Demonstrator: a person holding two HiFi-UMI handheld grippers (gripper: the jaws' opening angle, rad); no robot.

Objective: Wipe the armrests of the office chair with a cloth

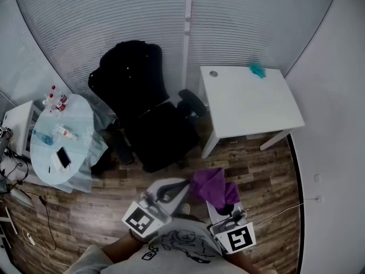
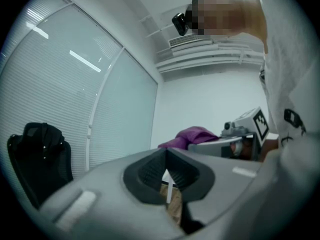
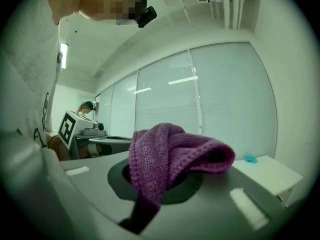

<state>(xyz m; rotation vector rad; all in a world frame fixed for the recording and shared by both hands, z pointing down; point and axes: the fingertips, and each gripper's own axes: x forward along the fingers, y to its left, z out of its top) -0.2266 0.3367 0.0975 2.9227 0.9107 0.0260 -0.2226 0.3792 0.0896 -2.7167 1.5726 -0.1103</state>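
Purple cloth, soft, light and limp, hangs clamped at mid-fold in the right gripper. Left gripper jaws together, empty. Office chair armrests stand ahead, likely unwiped.

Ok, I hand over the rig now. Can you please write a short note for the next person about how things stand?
Left gripper: jaws together, holding nothing, low in front of the person.
Right gripper: shut on the purple cloth, which drapes over its tips.
Office chair: ahead, between the round glass table and the white table, apart from both grippers.
Done: the cloth is in hand.
Left: no armrest is touched yet; bring the cloth to each one and wipe.
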